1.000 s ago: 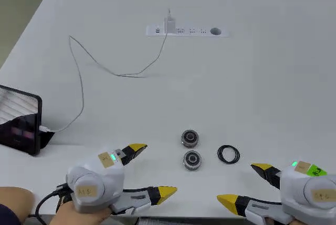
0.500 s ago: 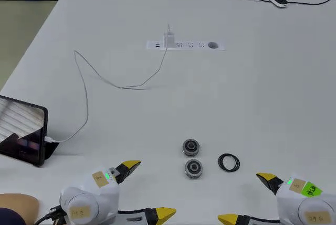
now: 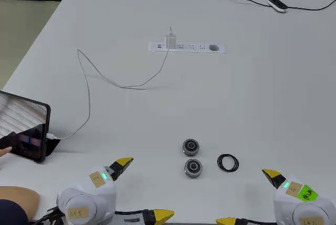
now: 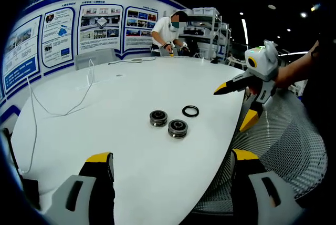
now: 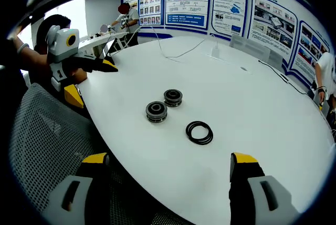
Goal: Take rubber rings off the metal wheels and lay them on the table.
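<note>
Both tools hang near desk [image 3: 236,93] front edge: left tool [image 3: 143,188], right tool [image 3: 248,197], jaws spread apart, empty. Far wheel [image 3: 190,146] and near wheel [image 3: 193,167] sit side by side just ahead; black rubber rings [image 3: 228,162] lie flat just right of them. Whether wheels carry more rings: cannot tell. If so, steady wheel with one tool, pinch ring edge with other, peel sideways, stop wheel rolling. Count: two metal wheels, seemingly two overlapping loose rings, two tools.

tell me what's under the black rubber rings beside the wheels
The bare white table: the rubber rings lie flat on it, apart from the metal wheels. The rings overlap, so their exact number is unclear.
</note>
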